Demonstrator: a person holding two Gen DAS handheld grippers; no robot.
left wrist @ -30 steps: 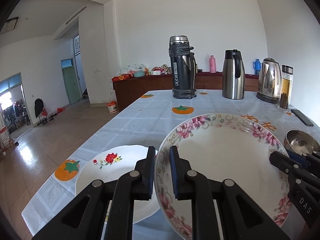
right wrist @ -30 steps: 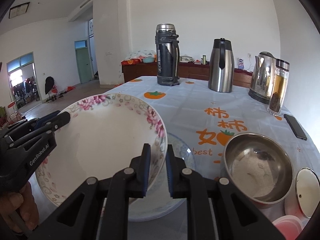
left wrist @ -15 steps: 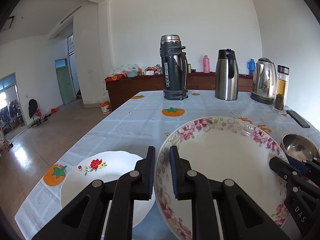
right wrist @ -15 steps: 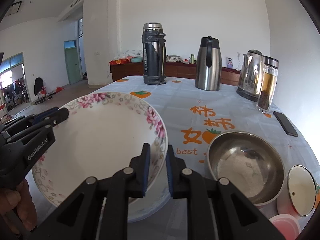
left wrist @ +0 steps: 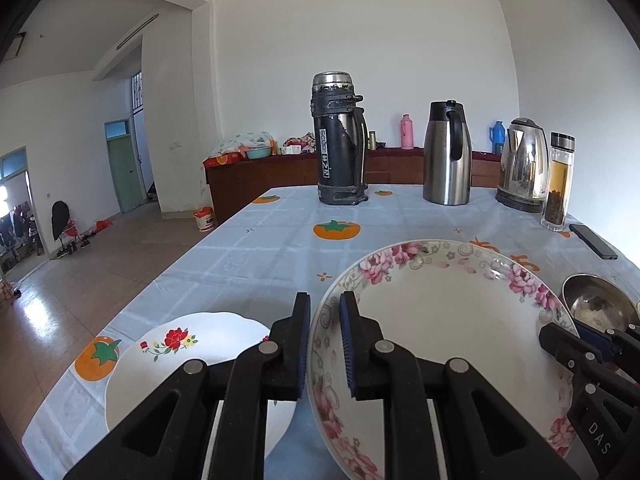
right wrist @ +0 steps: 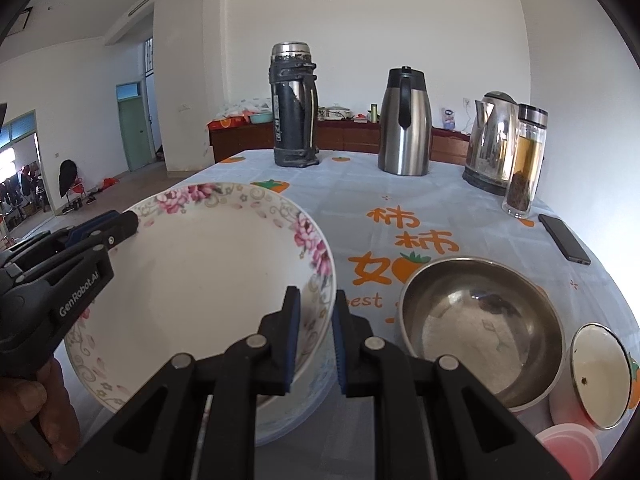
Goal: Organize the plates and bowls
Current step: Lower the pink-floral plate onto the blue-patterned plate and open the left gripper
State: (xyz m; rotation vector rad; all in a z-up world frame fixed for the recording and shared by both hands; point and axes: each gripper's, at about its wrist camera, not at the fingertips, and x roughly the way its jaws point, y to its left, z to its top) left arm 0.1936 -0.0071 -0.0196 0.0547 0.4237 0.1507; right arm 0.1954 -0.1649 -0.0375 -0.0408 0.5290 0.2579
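Left wrist view shows both grippers, left (left wrist: 325, 346) and right (right wrist: 314, 338), clamped on the flowered bowl's (left wrist: 440, 320) rim, lifted; white plate (left wrist: 192, 364) and steel bowl (right wrist: 480, 328) remain unsorted.

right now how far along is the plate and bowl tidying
Nothing looks finished. In hand: both tools, left tool and right tool, are shut on the floral bowl, held above the table. Left: white rose plate, steel bowl and a clear plate under the floral bowl.

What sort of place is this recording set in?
Most likely a home dining room: a table under a persimmon-print cloth, thermos flasks and an electric kettle on it, and a wooden sideboard behind.
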